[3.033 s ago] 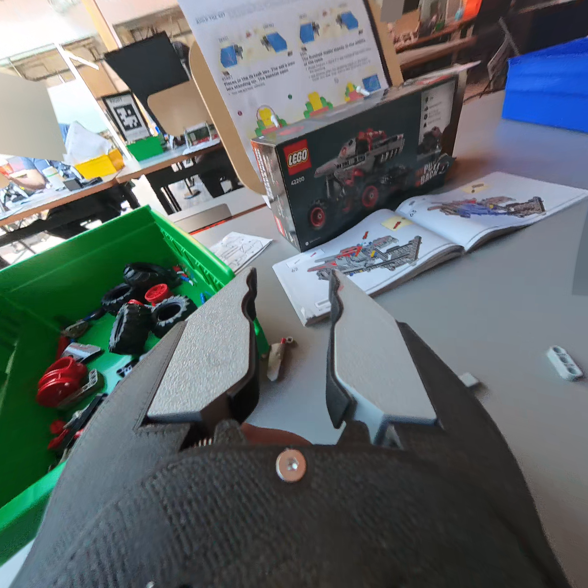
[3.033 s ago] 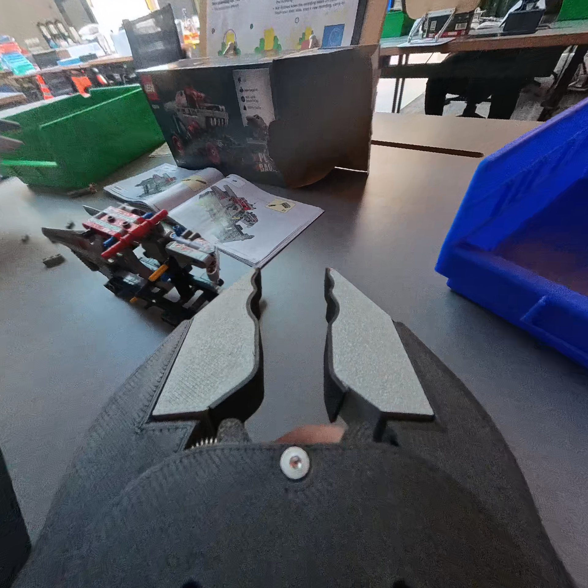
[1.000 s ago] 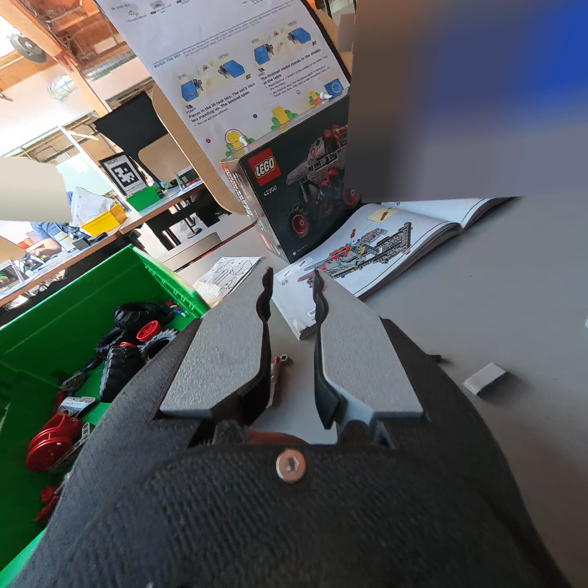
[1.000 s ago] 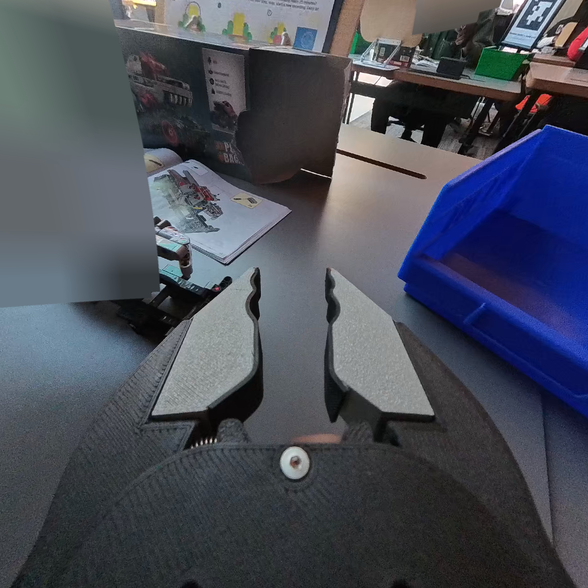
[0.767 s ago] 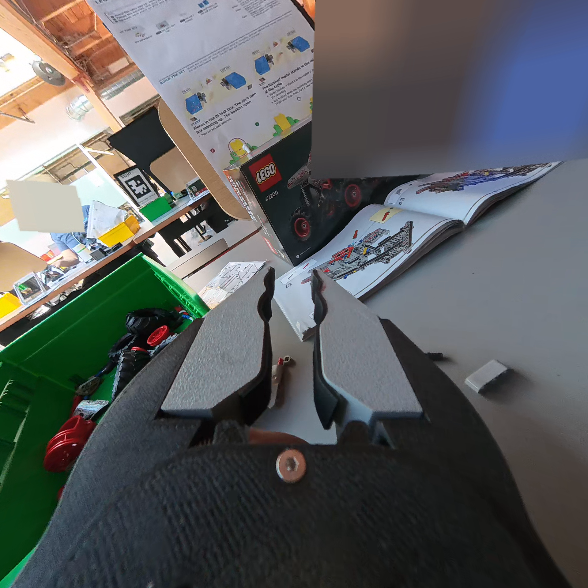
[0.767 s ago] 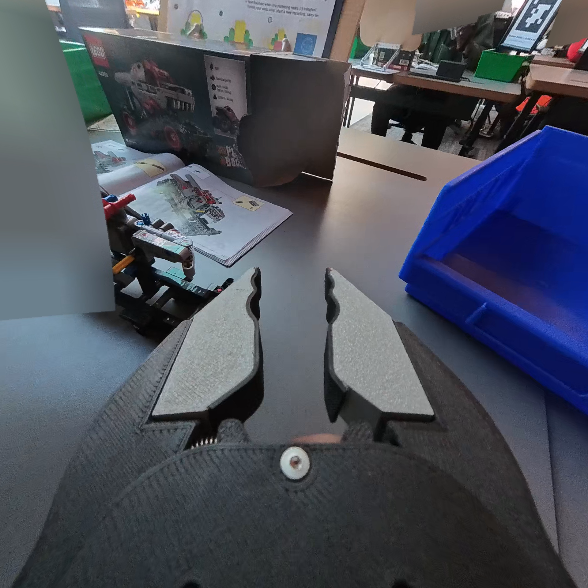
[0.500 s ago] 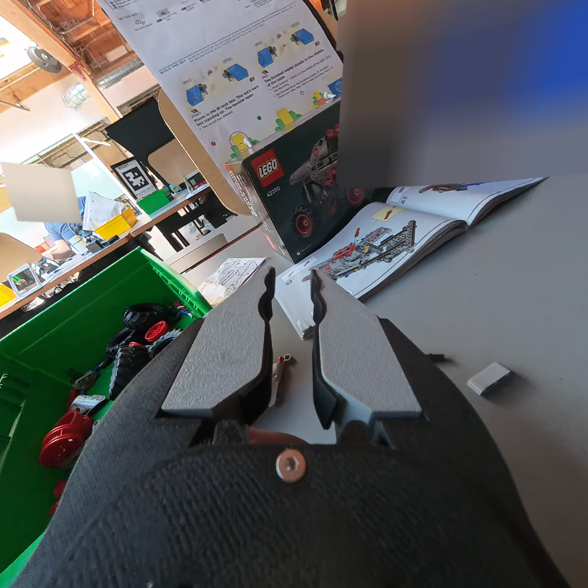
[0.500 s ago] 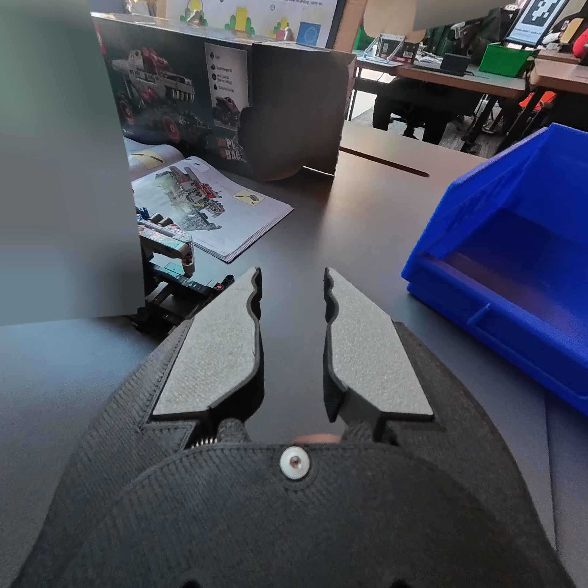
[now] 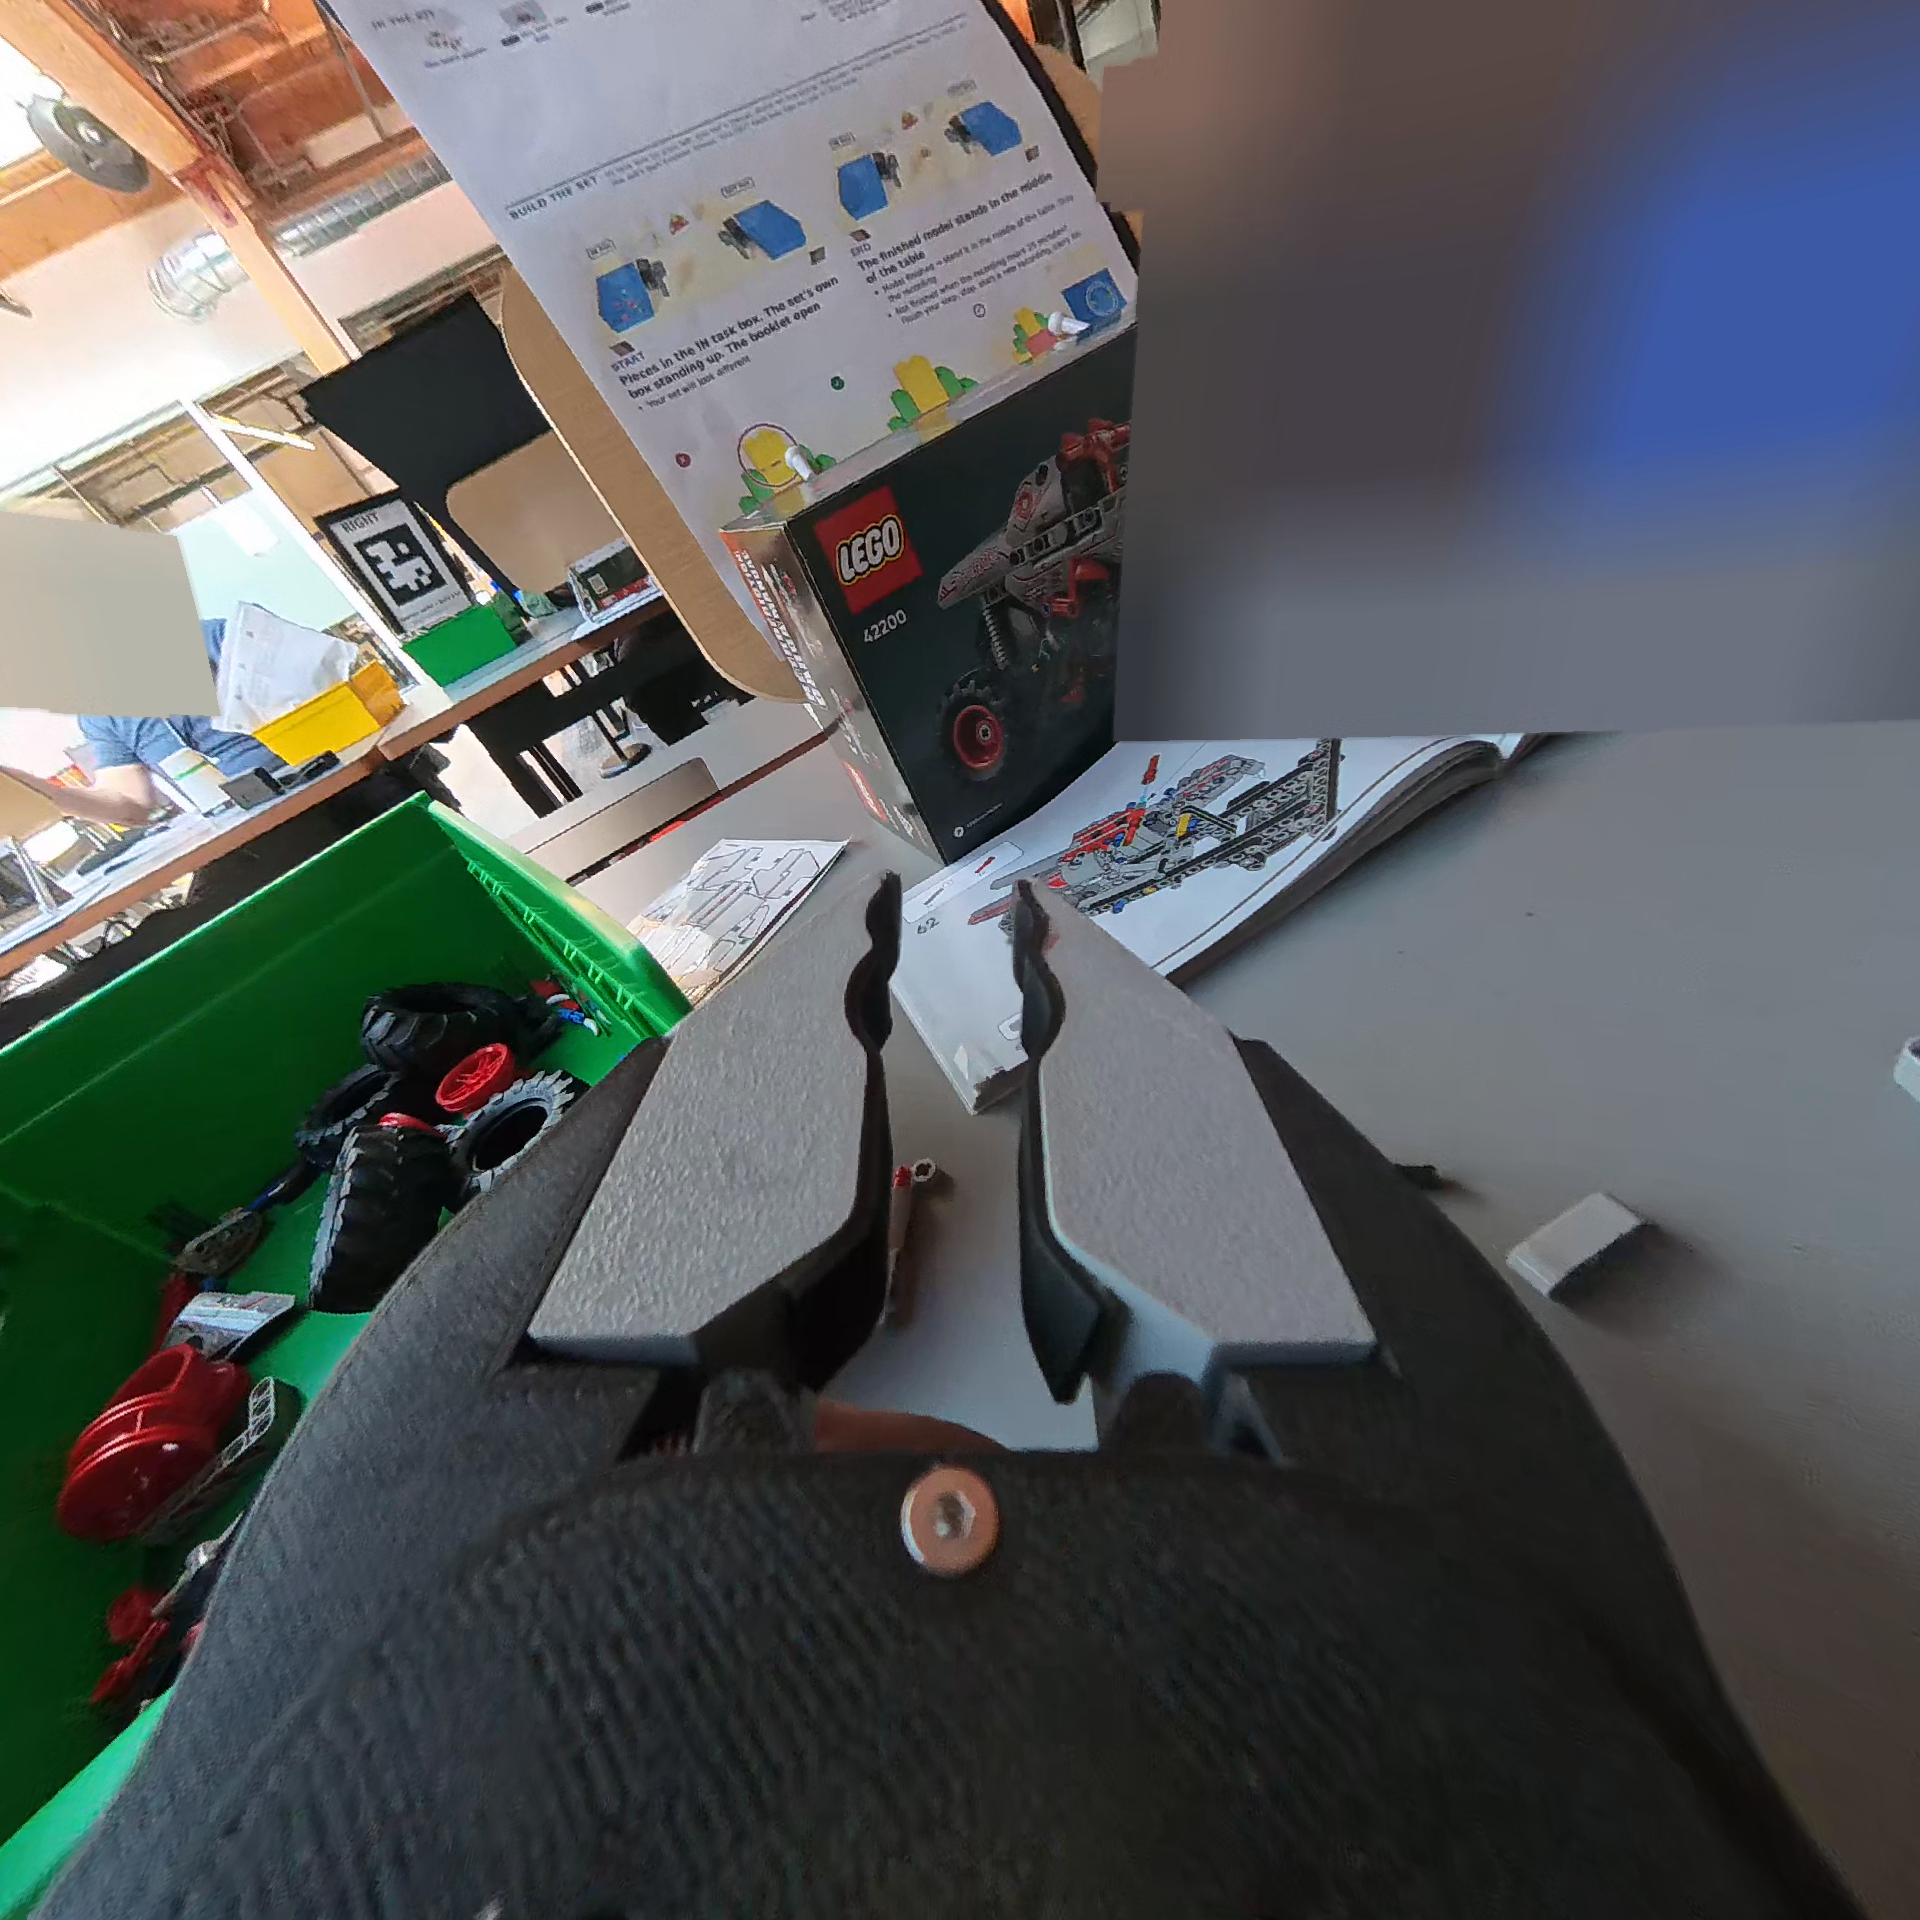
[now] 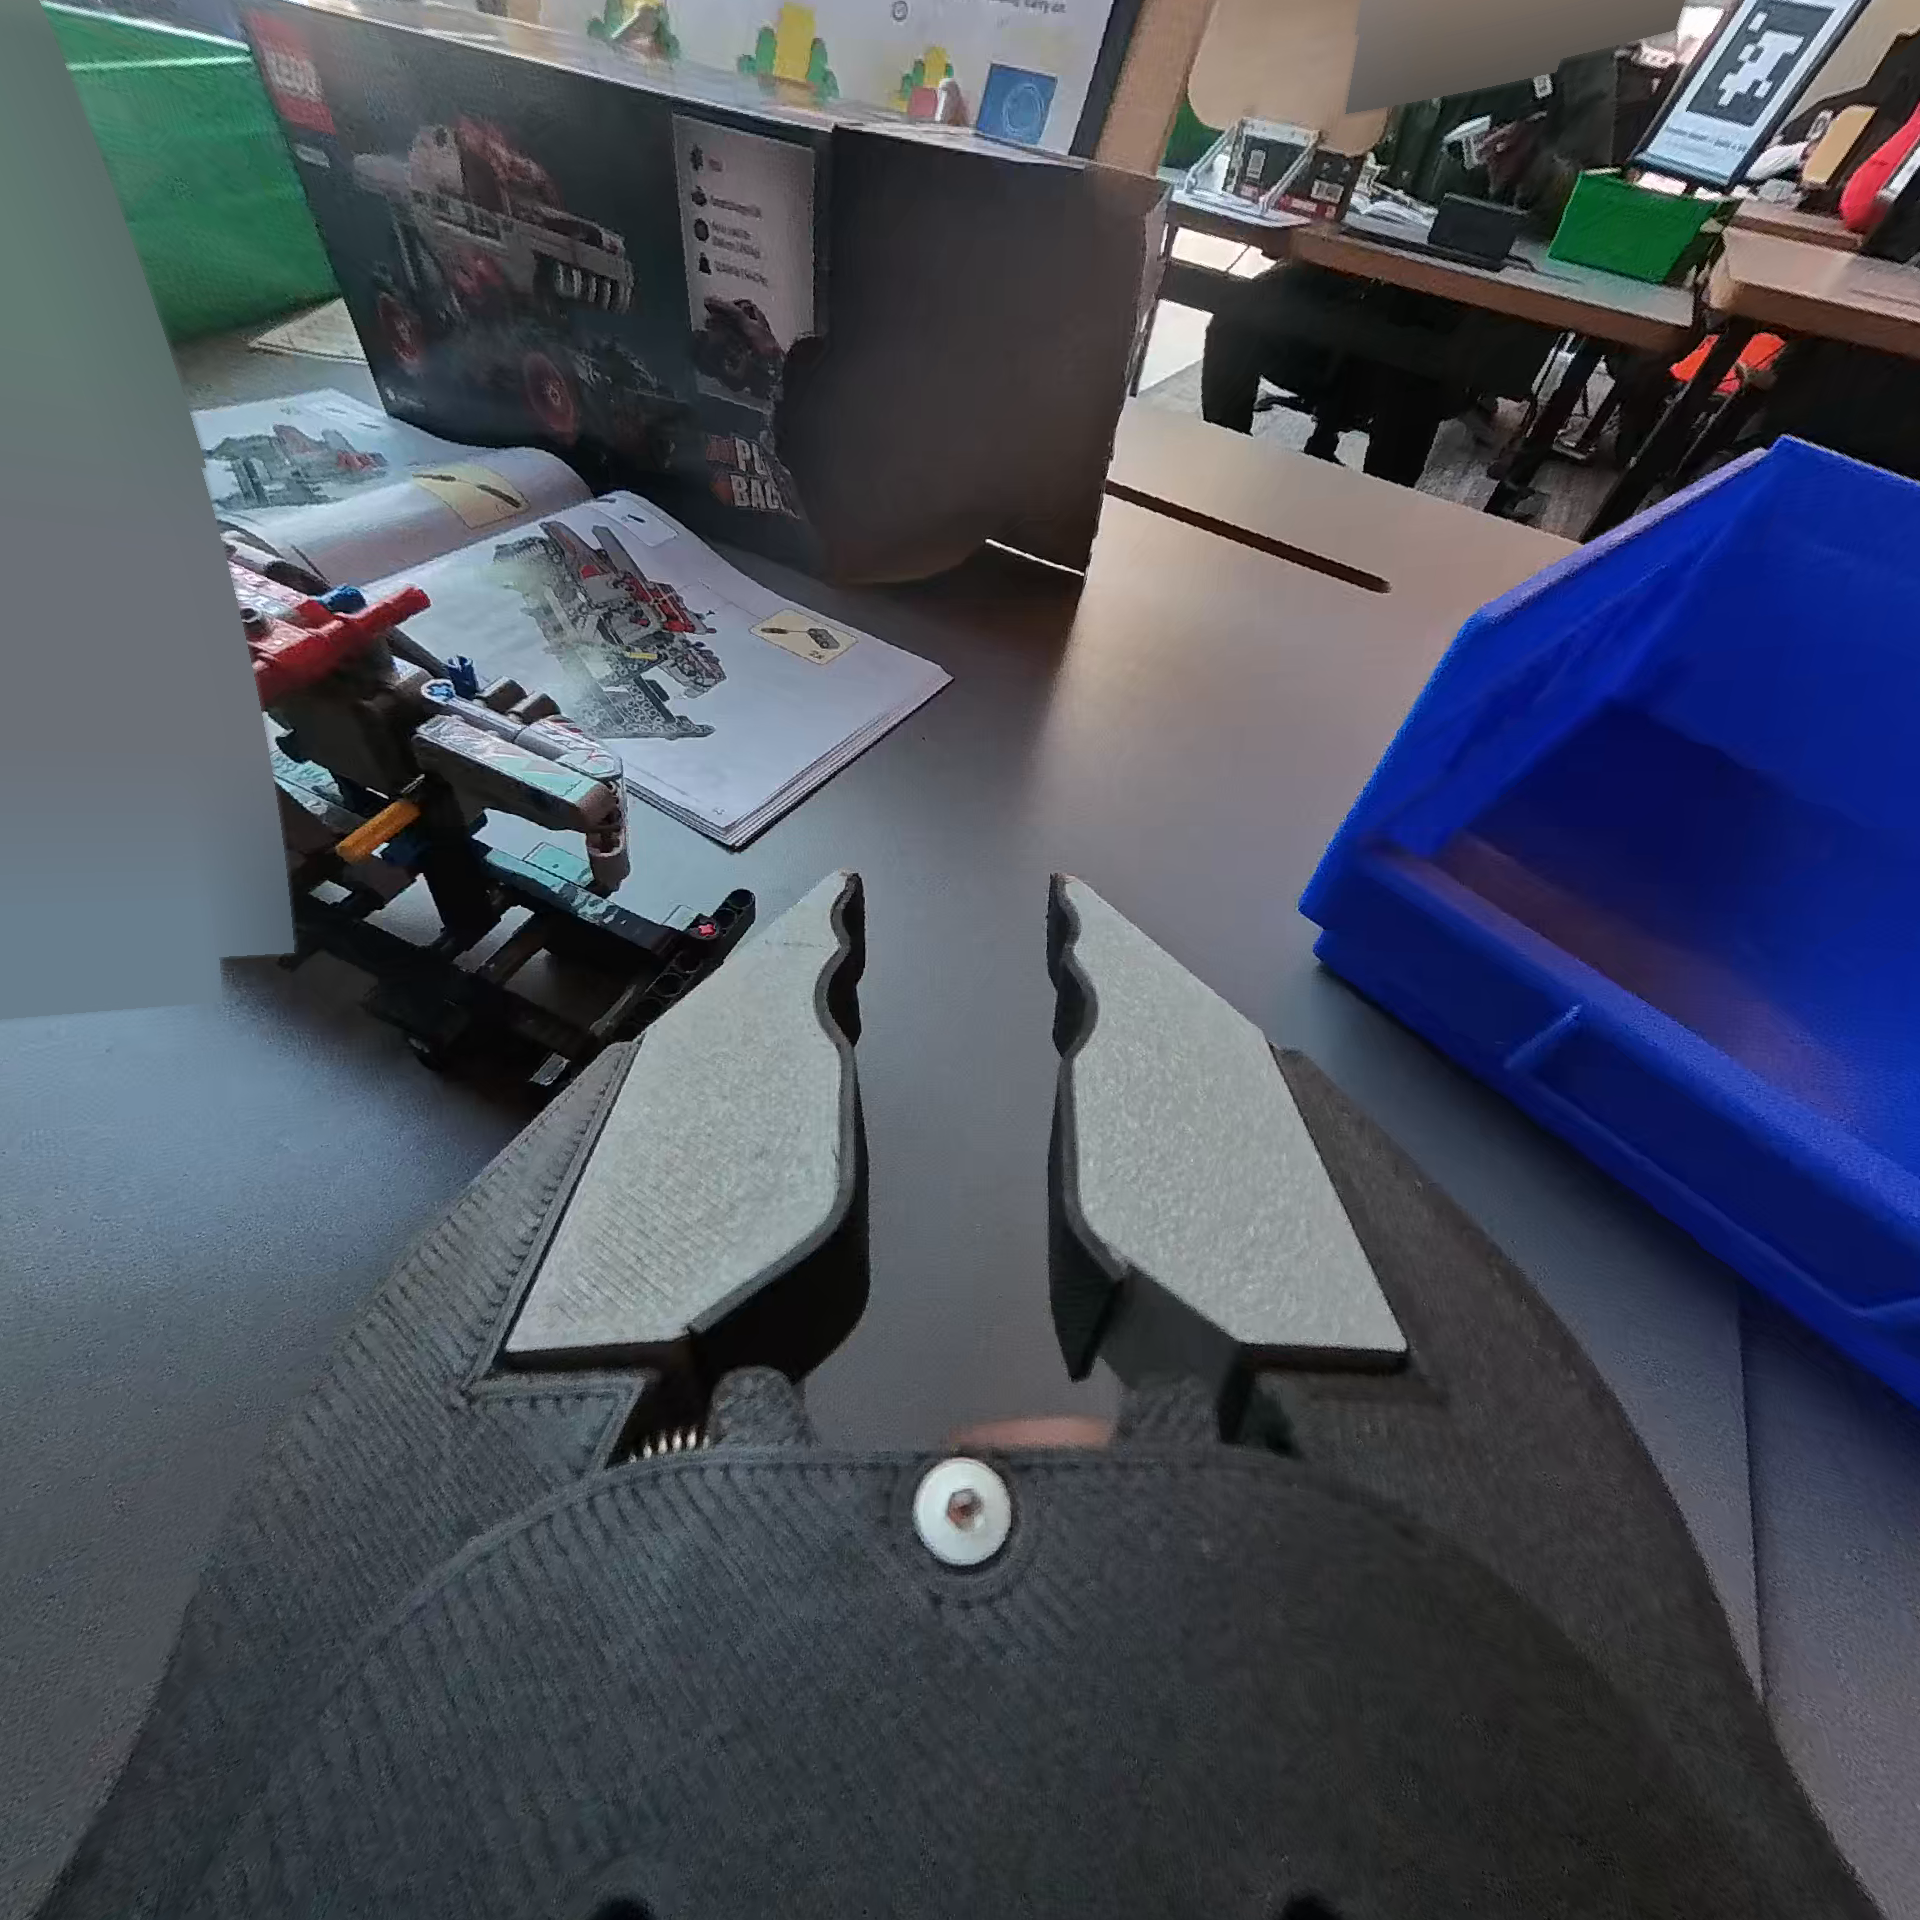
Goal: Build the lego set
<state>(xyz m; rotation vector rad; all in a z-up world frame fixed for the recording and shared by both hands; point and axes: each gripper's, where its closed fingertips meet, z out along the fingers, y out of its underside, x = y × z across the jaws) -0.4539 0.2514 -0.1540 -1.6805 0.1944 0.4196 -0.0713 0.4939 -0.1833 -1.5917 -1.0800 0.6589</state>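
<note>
My left gripper [image 9: 953, 914] is empty, its jaws a narrow gap apart, and hovers above the grey table beside the green bin [image 9: 312, 935]. A small grey and red piece [image 9: 909, 1210] lies on the table below its fingers. The bin holds black tyres [image 9: 436, 1023], red wheels [image 9: 145, 1423] and other parts. My right gripper [image 10: 953, 904] is open and empty above the table. The partly built model [image 10: 468, 831] stands just left of its tip. The open instruction booklet [image 9: 1195, 862] also shows in the right wrist view [image 10: 665, 644].
The set's box [image 9: 935, 644] stands behind the booklet. A blue bin [image 10: 1662, 935] sits to the right of my right gripper. A grey tile [image 9: 1579, 1242], a small black pin [image 9: 1418, 1174] and a folded leaflet [image 9: 738, 904] lie on the table. Across from one pair of fingers to the other is roughly 45 cm.
Since 3 s ago my left gripper's jaws have narrowed and it has tilted upward. My right gripper has drifted right and closer to the model. Little has moved in the last second.
</note>
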